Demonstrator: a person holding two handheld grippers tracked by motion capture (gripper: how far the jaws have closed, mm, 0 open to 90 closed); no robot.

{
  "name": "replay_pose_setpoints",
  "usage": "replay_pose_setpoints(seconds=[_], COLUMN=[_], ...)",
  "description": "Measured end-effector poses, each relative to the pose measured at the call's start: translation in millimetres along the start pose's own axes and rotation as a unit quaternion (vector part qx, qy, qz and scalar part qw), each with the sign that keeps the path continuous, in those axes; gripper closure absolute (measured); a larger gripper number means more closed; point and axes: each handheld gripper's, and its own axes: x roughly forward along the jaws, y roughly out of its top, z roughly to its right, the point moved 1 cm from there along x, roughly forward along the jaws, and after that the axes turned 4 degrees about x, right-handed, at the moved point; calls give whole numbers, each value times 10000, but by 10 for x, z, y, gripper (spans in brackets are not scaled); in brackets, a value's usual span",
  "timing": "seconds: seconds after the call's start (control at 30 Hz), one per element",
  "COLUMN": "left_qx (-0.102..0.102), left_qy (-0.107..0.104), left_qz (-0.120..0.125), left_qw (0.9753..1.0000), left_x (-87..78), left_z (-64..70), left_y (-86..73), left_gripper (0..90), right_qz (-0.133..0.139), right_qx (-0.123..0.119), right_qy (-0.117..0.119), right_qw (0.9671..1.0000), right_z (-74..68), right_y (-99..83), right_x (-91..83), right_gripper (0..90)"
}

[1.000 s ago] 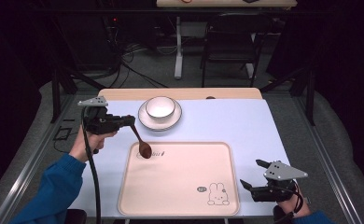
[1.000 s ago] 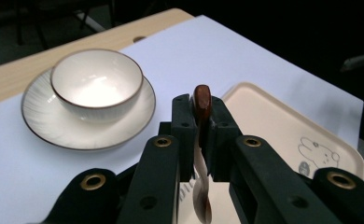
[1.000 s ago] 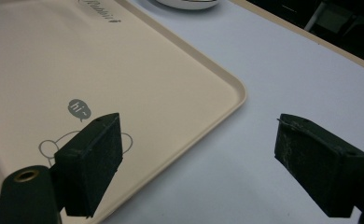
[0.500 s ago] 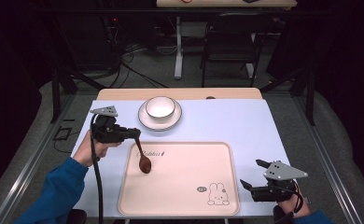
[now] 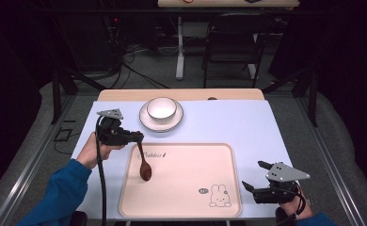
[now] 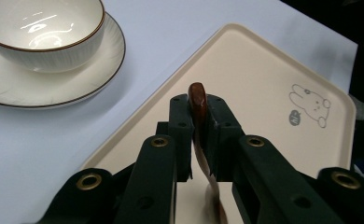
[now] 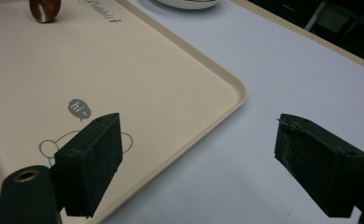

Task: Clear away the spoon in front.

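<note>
Brown spoon point(image 5: 144, 165) handle-up between left tongs point(image 5: 138, 138), bowl end over tray point(image 5: 181, 207)

Bowl on its saucer point(image 5: 161, 115) blocks the table's point(image 5: 228, 122) far edge; the tray's point(image 5: 191, 179) middle and right side lie open.

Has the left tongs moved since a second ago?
Yes. The left tongs carried the spoon nearer the person, further onto the tray, away from the bowl.
</note>
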Motion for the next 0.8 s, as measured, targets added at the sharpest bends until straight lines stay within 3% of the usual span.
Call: replay_pose_setpoints(seconds=[0.27,0.63,0.8], left_qx=[-90,-346,-372], left_qy=[52,43,113], left_qz=[-27,137,179], left_qw=[9999,9993,9991], left_x=[142,275,296], left_z=[-22,-70,-77], left_y=[-56,-149,-167], left_gripper=[789,779,777], right_qz=[3,7,4], right_qx=[-2,-4,-11], right_qy=[0,-2,-2], right_qw=[10000,10000,10000], right_z=[0,0,4], right_y=[-1,0,-1], right_x=[-1,-1,2], right_gripper=[144,143,143])
